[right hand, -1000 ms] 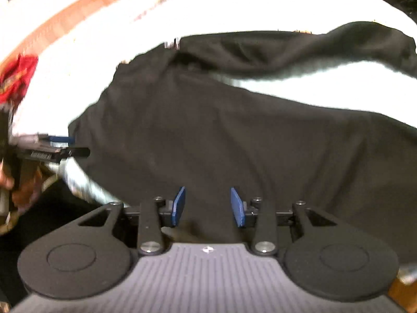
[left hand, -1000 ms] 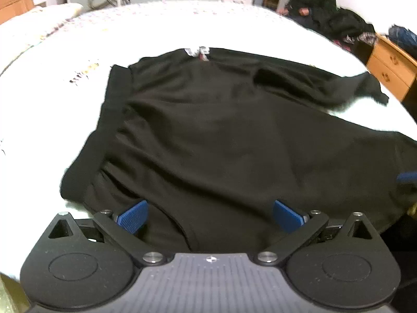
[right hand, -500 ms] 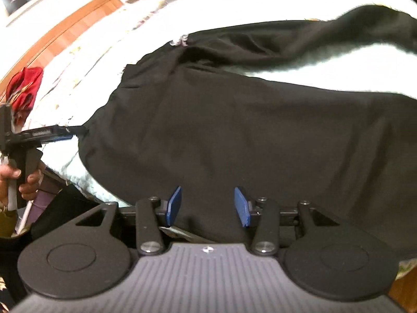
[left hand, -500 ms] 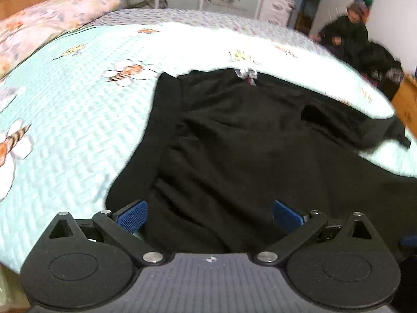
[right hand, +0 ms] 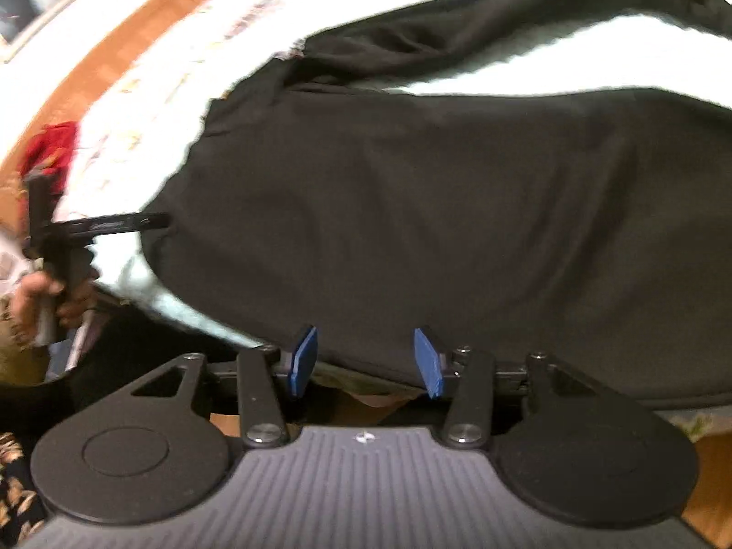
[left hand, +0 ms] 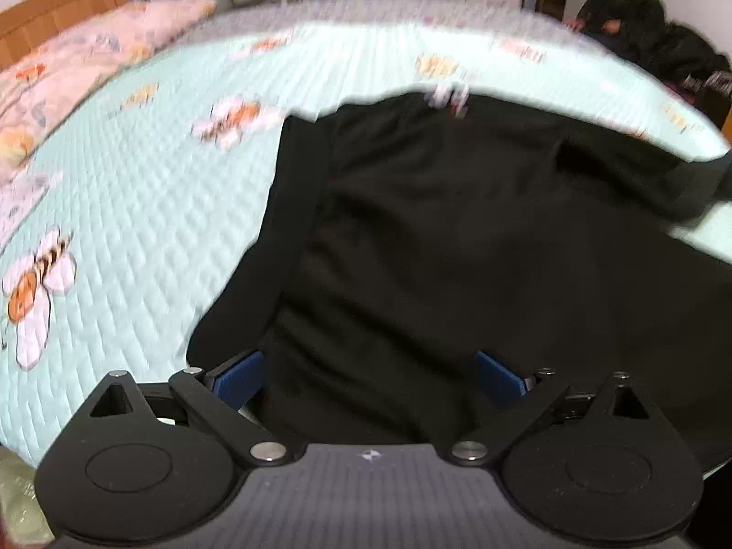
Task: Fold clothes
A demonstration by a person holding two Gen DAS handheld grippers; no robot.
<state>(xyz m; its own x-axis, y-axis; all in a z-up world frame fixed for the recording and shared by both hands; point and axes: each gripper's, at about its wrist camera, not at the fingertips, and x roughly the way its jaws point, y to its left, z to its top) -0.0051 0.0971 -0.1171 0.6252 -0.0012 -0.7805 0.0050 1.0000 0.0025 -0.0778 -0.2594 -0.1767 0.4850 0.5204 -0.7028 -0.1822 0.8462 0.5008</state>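
Black fabric fills both views: one long-sleeved top [left hand: 457, 238] lies spread flat on the pale green quilted bedspread [left hand: 137, 210], its hem at the near edge of the bed and one sleeve [right hand: 526, 32] trailing off to the far right. The left gripper [left hand: 368, 373] stands wide apart over the hem's left corner, its two blue pads [left hand: 238, 375] on either side of the cloth and pinching nothing. The right gripper [right hand: 366, 361] is about half spread at the hem edge, pads [right hand: 302, 359] clear of the fabric, released. From the right wrist view a hand [right hand: 41, 293] grips the left tool's handle. Two flower prints show plainly on the bedspread; one seated person [left hand: 627, 13] is at the far right.
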